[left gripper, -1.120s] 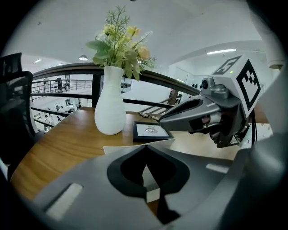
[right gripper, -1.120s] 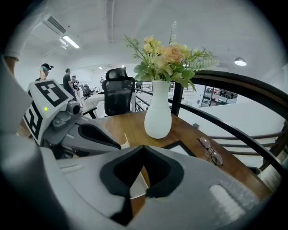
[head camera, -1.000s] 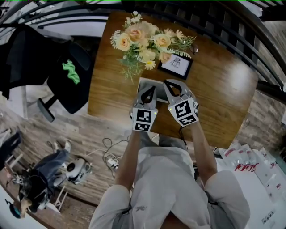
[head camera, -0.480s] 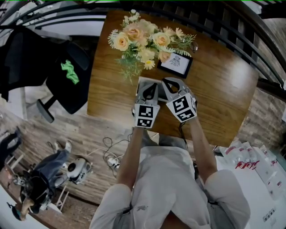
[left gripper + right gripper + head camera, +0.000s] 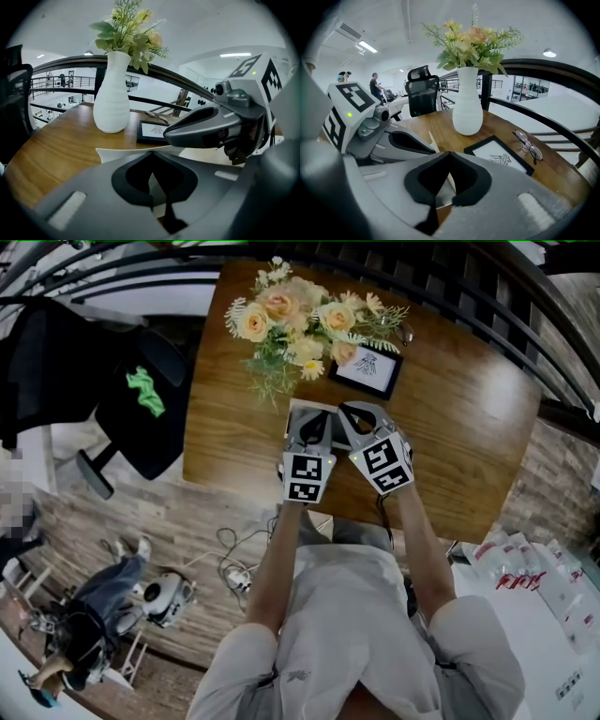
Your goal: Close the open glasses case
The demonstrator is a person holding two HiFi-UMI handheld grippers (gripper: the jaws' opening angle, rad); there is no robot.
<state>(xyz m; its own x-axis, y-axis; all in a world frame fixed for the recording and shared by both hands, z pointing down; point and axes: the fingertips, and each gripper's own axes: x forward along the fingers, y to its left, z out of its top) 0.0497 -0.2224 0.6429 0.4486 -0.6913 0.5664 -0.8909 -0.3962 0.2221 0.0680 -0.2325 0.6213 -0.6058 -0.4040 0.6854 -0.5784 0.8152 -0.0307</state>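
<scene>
**Case flap at both tips**

Your left gripper (image 5: pixel 316 424) and right gripper (image 5: pixel 355 414) sit side by side, jaws drawn together. The case (image 5: pixel 298 417) lies just beyond them, long axis crosswise, its raised flap nearer your left.

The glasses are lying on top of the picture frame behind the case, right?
No. The glasses lie on the table beside the picture frame, not on top of it, behind the case; the right gripper view shows this.
</scene>
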